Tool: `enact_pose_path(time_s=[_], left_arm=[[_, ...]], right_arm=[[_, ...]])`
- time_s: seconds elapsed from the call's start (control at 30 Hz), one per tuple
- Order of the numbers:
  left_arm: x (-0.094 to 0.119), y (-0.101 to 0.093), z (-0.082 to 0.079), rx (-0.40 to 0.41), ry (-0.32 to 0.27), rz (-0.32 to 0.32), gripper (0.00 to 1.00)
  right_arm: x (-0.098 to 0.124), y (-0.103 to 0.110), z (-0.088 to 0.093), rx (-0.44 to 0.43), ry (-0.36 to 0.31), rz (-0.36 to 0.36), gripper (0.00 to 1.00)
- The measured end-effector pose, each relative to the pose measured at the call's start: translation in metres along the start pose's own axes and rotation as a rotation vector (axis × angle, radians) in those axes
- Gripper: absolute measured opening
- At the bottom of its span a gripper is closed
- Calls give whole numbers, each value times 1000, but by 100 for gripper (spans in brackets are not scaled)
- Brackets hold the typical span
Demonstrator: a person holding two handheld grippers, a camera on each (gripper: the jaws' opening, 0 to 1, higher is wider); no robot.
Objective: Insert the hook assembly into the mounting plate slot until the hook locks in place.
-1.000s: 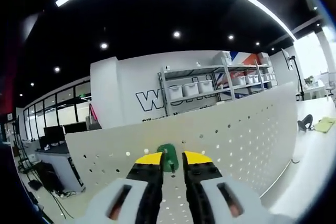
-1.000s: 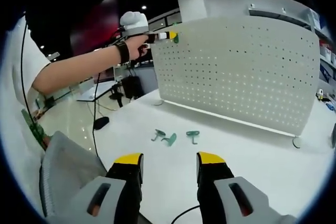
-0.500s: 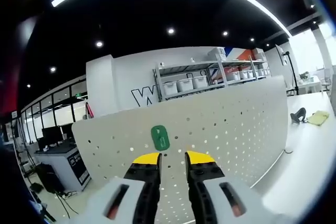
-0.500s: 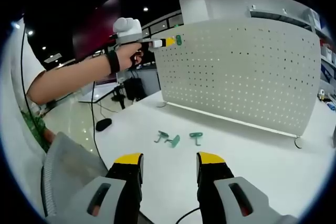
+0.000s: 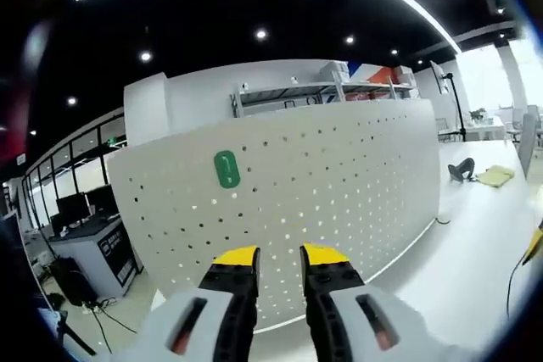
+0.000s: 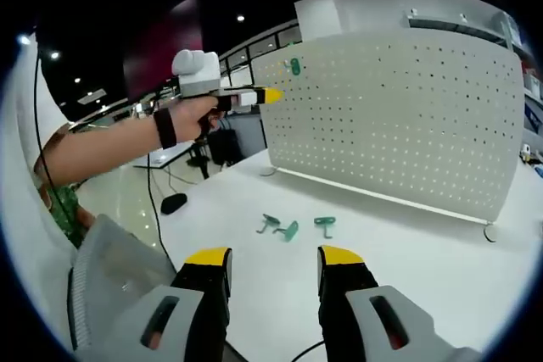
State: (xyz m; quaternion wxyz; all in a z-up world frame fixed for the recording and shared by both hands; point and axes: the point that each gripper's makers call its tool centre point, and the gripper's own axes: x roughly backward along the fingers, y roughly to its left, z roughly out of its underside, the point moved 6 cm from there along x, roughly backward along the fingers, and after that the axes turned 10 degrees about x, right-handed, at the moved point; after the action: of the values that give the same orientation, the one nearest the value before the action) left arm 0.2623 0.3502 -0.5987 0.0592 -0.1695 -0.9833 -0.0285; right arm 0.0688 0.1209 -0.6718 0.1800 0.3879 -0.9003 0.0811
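1 green hook (image 5: 226, 169) sits seated high on the white pegboard (image 5: 356, 175); the left tongs (image 5: 277, 255) stand clear of it, jaws slightly parted and empty. To finish well, confirm it has latched before fetching another. 3 more green hooks (image 6: 291, 227) lie on the desk (image 6: 407, 243) beyond the wide-open, empty right tongs (image 6: 274, 257)
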Motion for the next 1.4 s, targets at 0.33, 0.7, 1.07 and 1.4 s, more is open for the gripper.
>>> enact_pose_path(time_s=[0.33, 0.7, 1.07, 1.4], left_arm=[[16, -8, 35, -7, 92, 53, 20], [37, -10, 80, -3, 181, 120, 19], [41, -15, 118, 50, 284, 208, 18], [49, -20, 159, 109, 394, 262, 20]], right_arm=[[-3, -1, 0, 2, -12, -35, 41], [-6, -1, 1, 4, -10, -67, 40], [-10, -4, 7, -19, -8, -68, 40], [-9, -5, 15, -57, -1, -52, 40]])
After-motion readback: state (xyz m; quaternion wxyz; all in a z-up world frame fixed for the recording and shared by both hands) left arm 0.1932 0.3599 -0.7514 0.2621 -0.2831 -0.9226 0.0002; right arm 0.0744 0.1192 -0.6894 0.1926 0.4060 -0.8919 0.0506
